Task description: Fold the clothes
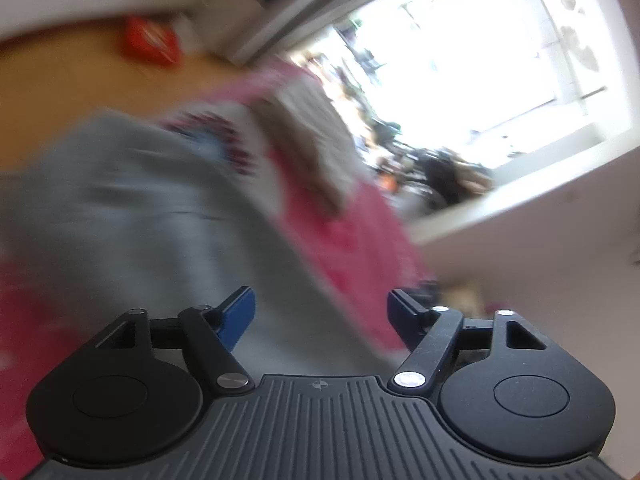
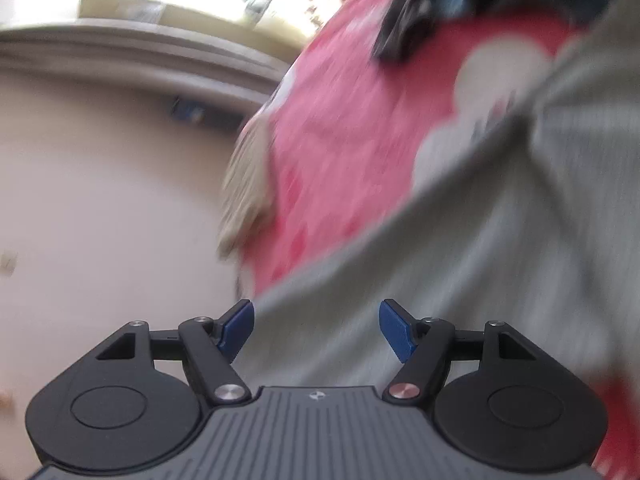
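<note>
Both views are smeared with motion blur, so only the big shapes can be trusted.

On the left side, a wooden surface (image 1: 60,80) runs along the far edge with a small red packet (image 1: 150,42) lying on it; what the packet is cannot be made out. Nearer in, a grey garment (image 1: 132,208) spreads across a red patterned cloth (image 1: 352,232), and a tan strip (image 1: 304,152) crosses the red cloth further back. A bright window (image 1: 460,60) glares beyond that, with a white ledge (image 1: 520,188) below it. The left gripper (image 1: 321,314) hangs over the grey garment with its blue fingers (image 1: 238,316) spread wide apart and nothing between them; the grey fabric shows through the gap, and the red cloth's edge passes just by the right-hand finger.

On the right side, a pale wall (image 2: 100,200) fills the left part of the view, with a grey ledge (image 2: 140,52) above it. The same red patterned cloth (image 2: 340,140) lies to the right of the wall, its tan fringe (image 2: 244,184) at the near edge, and a dark blurred shape (image 2: 404,24) sits at its far end. The grey garment (image 2: 500,240) covers the right part of the view, resting on the red cloth. The right gripper (image 2: 316,326) is poised above the garment's edge, its blue fingers (image 2: 394,330) also held wide apart, holding nothing. Whether either gripper touches the fabric cannot be told.
</note>
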### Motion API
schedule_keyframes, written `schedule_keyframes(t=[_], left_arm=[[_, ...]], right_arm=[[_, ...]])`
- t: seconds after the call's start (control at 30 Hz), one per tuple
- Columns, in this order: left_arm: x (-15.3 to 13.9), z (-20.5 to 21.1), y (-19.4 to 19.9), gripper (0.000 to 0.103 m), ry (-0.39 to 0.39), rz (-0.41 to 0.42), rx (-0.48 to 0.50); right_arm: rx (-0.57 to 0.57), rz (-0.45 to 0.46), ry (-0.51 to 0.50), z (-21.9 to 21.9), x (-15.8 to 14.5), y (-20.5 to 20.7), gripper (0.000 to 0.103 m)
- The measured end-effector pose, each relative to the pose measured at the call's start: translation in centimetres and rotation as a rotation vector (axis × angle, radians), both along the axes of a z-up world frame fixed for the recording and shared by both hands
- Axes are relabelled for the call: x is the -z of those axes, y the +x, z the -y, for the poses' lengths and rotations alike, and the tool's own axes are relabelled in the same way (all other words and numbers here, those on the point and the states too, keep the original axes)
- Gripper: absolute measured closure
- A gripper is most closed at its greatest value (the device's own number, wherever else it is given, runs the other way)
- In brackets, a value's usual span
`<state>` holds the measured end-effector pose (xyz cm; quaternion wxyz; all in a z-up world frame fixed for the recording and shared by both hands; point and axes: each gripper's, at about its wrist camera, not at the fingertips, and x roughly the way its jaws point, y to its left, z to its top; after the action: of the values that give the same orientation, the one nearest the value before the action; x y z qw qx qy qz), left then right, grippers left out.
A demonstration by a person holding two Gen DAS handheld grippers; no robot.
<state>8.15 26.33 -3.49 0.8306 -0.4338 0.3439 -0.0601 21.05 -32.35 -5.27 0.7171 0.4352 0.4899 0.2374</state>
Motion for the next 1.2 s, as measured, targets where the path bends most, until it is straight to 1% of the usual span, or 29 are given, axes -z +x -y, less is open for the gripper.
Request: schedule_keyframes(t=[0.1, 0.17, 0.27, 0.33, 0.47, 0.53, 0.57, 0.6, 0.63, 0.7, 0.77, 0.8, 0.83, 0.87, 0.9, 0.93, 0.97, 1.03, 1.07, 1.13, 1.2], left_arm=[[2.3, -1.0, -3.0, 0.024, 0.012, -0.079, -0.071], [4.0, -1.5, -3.9, 0.024, -0.007, -0.124, -0.129], [6.1, -1.5, -3.5, 0.024, -0.001, -0.178, -0.205], [6.6, -1.5, -2.7, 0.024, 0.001, -0.19, -0.231], [7.1, -1.7, -1.4, 0.023, -0.001, -0.186, -0.278], [7.3, -1.8, -0.8, 0.022, -0.003, -0.184, -0.301], [7.4, -1.8, -0.5, 0.021, -0.003, -0.183, -0.313], [7.5, -1.9, -0.2, 0.016, -0.004, -0.182, -0.325], [7.6, -1.9, 0.2, 0.013, -0.005, -0.181, -0.336], [7.9, -2.0, 0.8, 0.013, -0.006, -0.178, -0.36], [8.1, -2.1, 1.5, 0.016, -0.008, -0.176, -0.383], [8.0, -1.9, 1.5, 0.02, 0.01, -0.177, -0.395], [7.9, -1.8, 1.4, 0.028, 0.025, -0.179, -0.412], [7.8, -1.6, 1.2, 0.032, 0.039, -0.182, -0.43], [7.7, -1.4, 1.0, 0.041, 0.053, -0.185, -0.448], [7.7, -1.3, 0.8, 0.049, 0.06, -0.187, -0.462], [7.7, -1.3, 0.6, 0.052, 0.065, -0.19, -0.475], [7.5, -1.2, 0.5, 0.066, 0.077, -0.186, -0.491], [7.2, -1.0, 0.4, 0.069, 0.088, -0.18, -0.495], [6.5, -0.7, 0.1, 0.082, 0.104, -0.165, -0.503], [5.5, -0.5, -0.3, 0.086, 0.109, -0.144, -0.506]], right_arm=[[-0.013, -0.042, 0.065, -1.3, 2.2, -3.8, 0.031], [0.01, -0.077, 0.093, -1.9, 4.1, -6.1, 0.031], [0.086, -0.113, 0.103, -2.2, 6.7, -8.3, 0.03], [0.15, -0.106, 0.094, -2.2, 7.9, -9.1, 0.031], [0.299, -0.068, 0.143, -1.5, 9.2, -9.2, 0.035], [0.359, -0.063, 0.166, -1.2, 9.6, -8.6, 0.036], [0.391, -0.064, 0.178, -1.1, 9.8, -8.2, 0.037], [0.413, -0.063, 0.184, -1.0, 9.9, -7.7, 0.037], [0.431, -0.062, 0.189, -1.1, 10.0, -7.2, 0.037], [0.471, -0.061, 0.203, -1.4, 10.4, -6.0, 0.037], [0.514, -0.063, 0.217, -1.8, 10.8, -5.2, 0.037], [0.535, -0.065, 0.224, -1.9, 11.0, -4.8, 0.04], [0.556, -0.066, 0.231, -2.1, 11.2, -4.5, 0.044], [0.578, -0.068, 0.238, -2.2, 11.4, -4.2, 0.046], [0.594, -0.069, 0.231, -2.4, 11.4, -4.1, 0.052], [0.608, -0.069, 0.22, -2.7, 11.5, -4.0, 0.059], [0.623, -0.07, 0.209, -2.9, 11.6, -4.0, 0.065], [0.624, -0.065, 0.155, -3.2, 11.3, -4.0, 0.086], [0.623, -0.061, 0.126, -3.3, 11.1, -4.1, 0.087], [0.609, -0.012, 0.05, -3.7, 9.5, -4.1, 0.09], [0.592, 0.039, -0.011, -3.6, 8.0, -4.4, 0.093]])
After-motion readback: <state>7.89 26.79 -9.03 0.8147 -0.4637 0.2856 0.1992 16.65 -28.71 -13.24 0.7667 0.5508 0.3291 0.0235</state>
